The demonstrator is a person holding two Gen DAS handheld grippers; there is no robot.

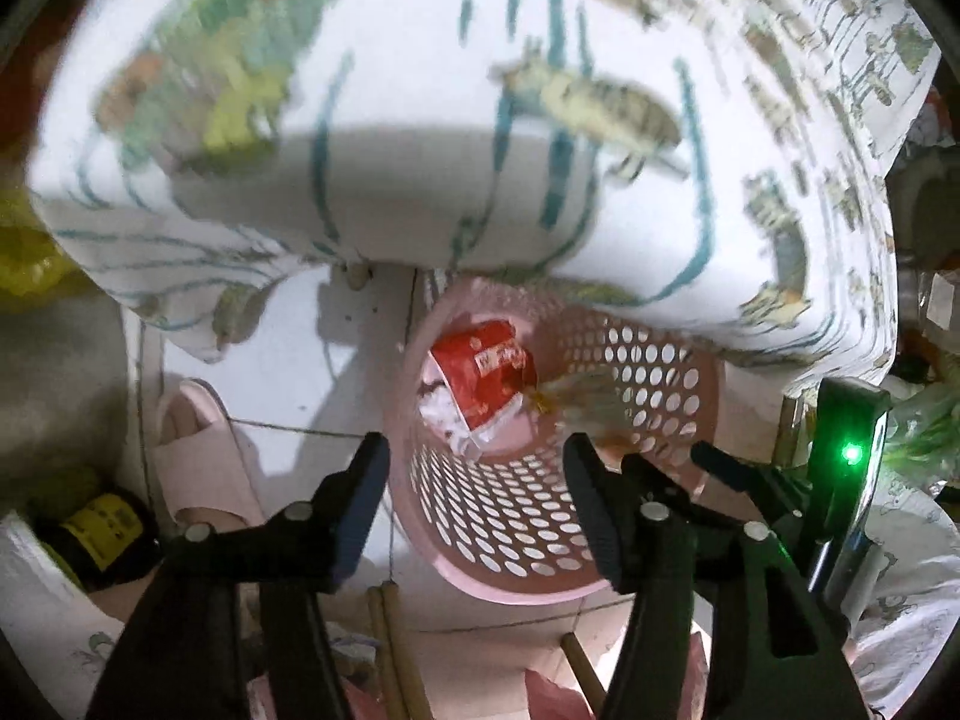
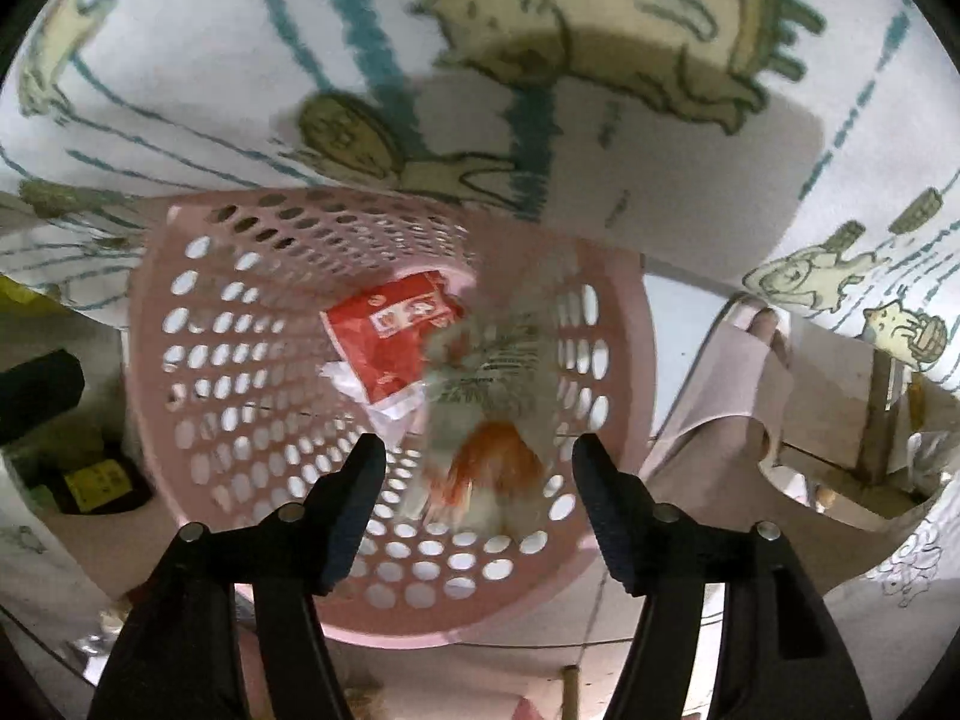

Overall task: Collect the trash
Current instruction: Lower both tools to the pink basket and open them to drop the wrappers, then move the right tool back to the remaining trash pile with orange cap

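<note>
Both cameras look down into the pink perforated basket (image 1: 606, 516) (image 2: 198, 420) on the tiled floor (image 1: 288, 360). A printed cloth (image 1: 420, 90) (image 2: 180, 90) hangs over its far rim, at twelve o'clock, and covers part of the opening. At nine o'clock of the basket, in the left view, sits a pink slipper (image 1: 204, 456), with a dark object bearing a yellow label (image 1: 102, 516) (image 2: 96, 480) further out. Wooden sticks (image 1: 390, 648) lie at six o'clock.

At the basket's bottom rests a red wrapper (image 1: 486, 378) (image 2: 396, 342), on white crumpled paper (image 1: 444, 414) (image 2: 372, 402); its long axis runs from ten toward four o'clock in the left view.

The left gripper (image 1: 474, 504) is spread wide, nothing between its fingers. The right gripper (image 2: 477, 498) is spread too, and just beyond it a blurred clear bag with an orange patch (image 2: 486, 420) (image 1: 576, 402) sits inside the basket, orange end toward six o'clock (too smeared to tell whether it touches anything).
</note>
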